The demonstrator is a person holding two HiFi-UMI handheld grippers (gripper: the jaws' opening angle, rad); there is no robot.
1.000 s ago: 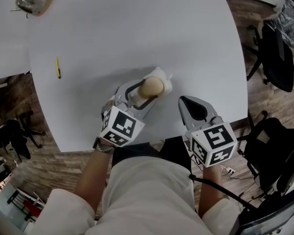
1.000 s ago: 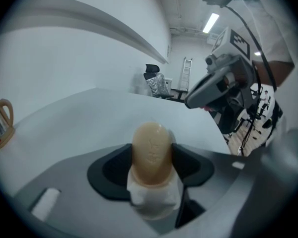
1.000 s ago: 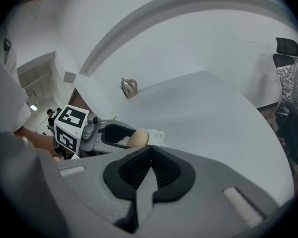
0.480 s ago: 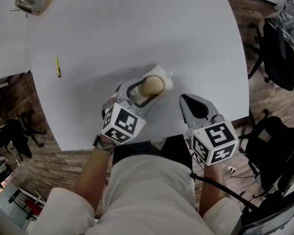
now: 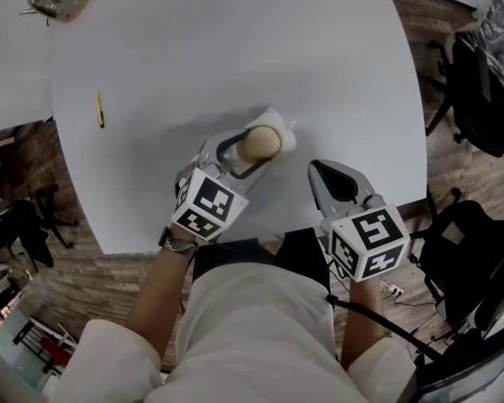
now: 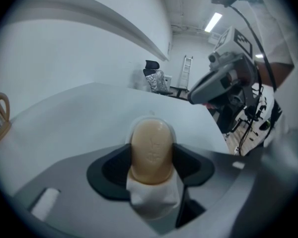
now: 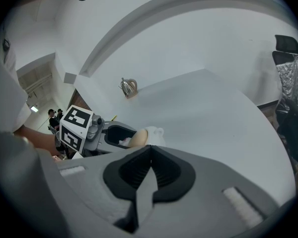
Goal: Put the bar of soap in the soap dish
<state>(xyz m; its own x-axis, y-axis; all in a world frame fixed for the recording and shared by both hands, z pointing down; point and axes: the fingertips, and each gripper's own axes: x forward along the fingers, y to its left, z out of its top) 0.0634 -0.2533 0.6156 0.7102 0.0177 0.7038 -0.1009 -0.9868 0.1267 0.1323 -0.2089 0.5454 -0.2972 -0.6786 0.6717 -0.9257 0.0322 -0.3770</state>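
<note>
**Soap pinched at the dish: a slip or a shove is our worry**

Closest to us, the right gripper (image 7: 149,151) hangs over the near edge of the desk (image 5: 235,49). Its fingers (image 7: 168,170) are pressed together on nothing. It is apart from the dish, so we judge it no help if anything slides.

Just ahead, the left gripper (image 6: 152,158) points down at a slant. Its fingers (image 6: 192,165) pinch the bar of soap (image 5: 259,144) by its two long sides, and the bar stands on edge between the dark pads. The soap's far end reaches over the white soap dish (image 5: 284,135), which sits on the desk just beyond the fingertips. We cannot tell whether the bar already rests in it.

We see three risks from here:
- The bar is smooth and rounded, so a squeeze on its curved flanks could squirt it forward, out past the dish.
- The dish looks light and nothing steadies it, so a slanted push could skid or tip it.
- If we let go with the bar on edge, it may topple over the rim onto the desk.

Farther off, the yellow pencil (image 5: 100,113) lies well apart and threatens nothing.
</note>
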